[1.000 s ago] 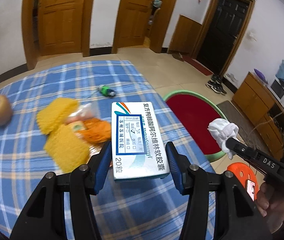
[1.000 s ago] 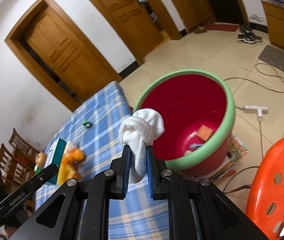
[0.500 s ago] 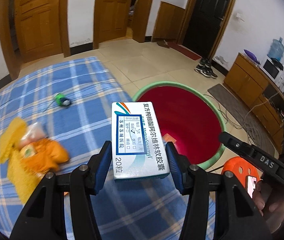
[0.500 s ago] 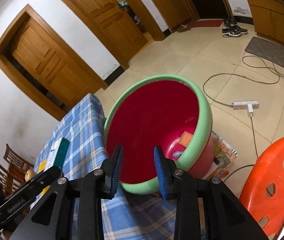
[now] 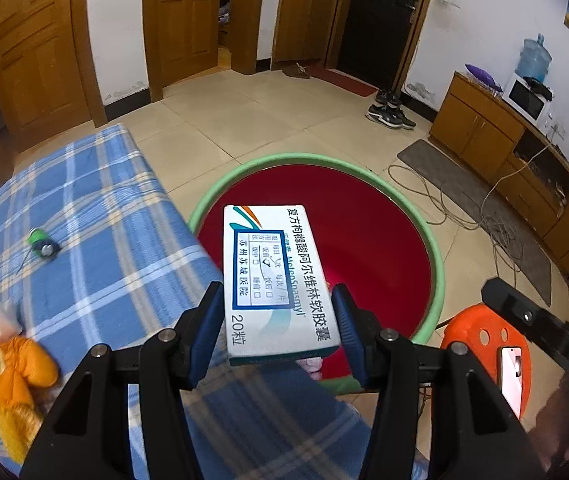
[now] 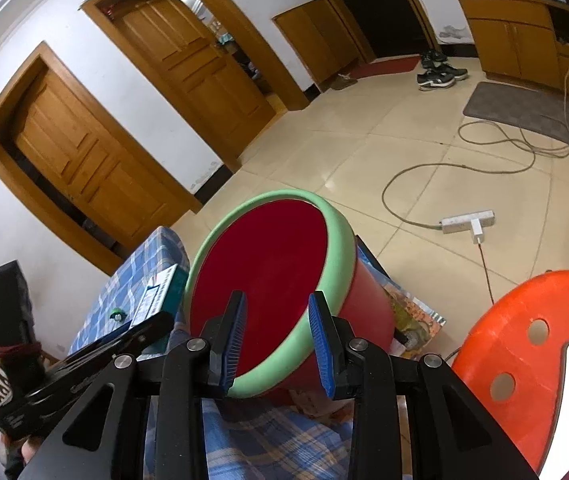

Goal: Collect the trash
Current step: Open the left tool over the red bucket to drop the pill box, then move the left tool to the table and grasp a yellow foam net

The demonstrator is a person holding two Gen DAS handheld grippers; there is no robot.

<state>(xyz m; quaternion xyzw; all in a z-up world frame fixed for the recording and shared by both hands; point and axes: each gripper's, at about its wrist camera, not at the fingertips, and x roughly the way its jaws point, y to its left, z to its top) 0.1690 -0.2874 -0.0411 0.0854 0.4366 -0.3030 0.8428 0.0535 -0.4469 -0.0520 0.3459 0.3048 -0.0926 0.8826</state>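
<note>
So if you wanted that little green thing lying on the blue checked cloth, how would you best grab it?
Come from above and pinch the small green, roughly round object across its body. It lies low and alone on the flat blue checked tablecloth, with bare cloth on every side. Its exact shape is too small to tell.

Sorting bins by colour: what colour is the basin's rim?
Green, around a red basin; clearest in the left wrist view.

Empty right gripper before red bin

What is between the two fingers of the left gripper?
The left wrist view shows a white medicine box clamped between the pads of the left gripper, above the red bin.
</note>
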